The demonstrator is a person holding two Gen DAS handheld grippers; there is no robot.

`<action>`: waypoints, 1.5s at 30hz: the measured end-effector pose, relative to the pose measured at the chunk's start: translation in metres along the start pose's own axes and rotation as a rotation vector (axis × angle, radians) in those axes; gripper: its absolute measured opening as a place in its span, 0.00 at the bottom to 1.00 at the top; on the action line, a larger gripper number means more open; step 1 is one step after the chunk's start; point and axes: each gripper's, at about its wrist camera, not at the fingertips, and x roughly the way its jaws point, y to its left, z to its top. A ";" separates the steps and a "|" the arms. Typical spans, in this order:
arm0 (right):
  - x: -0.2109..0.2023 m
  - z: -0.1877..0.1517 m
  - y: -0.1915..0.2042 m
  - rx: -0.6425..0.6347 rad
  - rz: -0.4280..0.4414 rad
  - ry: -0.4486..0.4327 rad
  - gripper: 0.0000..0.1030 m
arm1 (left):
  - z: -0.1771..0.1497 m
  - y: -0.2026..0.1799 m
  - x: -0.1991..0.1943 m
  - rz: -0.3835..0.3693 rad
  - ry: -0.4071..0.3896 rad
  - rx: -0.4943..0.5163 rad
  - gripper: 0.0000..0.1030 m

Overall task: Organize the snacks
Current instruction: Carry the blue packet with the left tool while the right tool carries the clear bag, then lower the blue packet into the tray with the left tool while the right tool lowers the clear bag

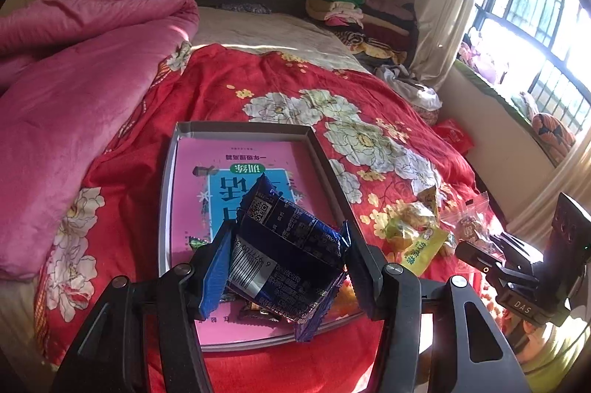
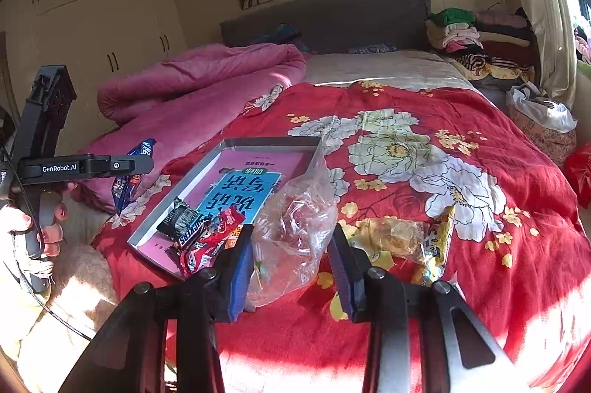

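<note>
My left gripper [image 1: 284,238] is shut on a dark blue snack packet [image 1: 288,260], held tilted above the near end of a grey tray [image 1: 243,129]. A pink book lines the tray. In the right wrist view the tray [image 2: 266,142] holds a Snickers bar [image 2: 192,235], a red packet [image 2: 223,226] and a black packet [image 2: 176,217] at its near end. My right gripper [image 2: 291,235] is shut on a crumpled clear plastic bag [image 2: 295,226], just right of the tray. Yellow snack packets [image 2: 410,239] lie loose on the red floral bedspread [image 2: 461,119].
A pink quilt [image 1: 74,79] is heaped left of the tray. Folded clothes [image 1: 354,16] are stacked by the grey headboard. A window with a sill [image 1: 524,34] runs along the right. A person's hand [image 2: 48,219] grips the left tool.
</note>
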 end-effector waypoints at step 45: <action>0.077 0.007 0.097 -0.247 0.176 0.150 0.39 | -0.034 0.056 0.032 0.079 0.100 -0.132 0.57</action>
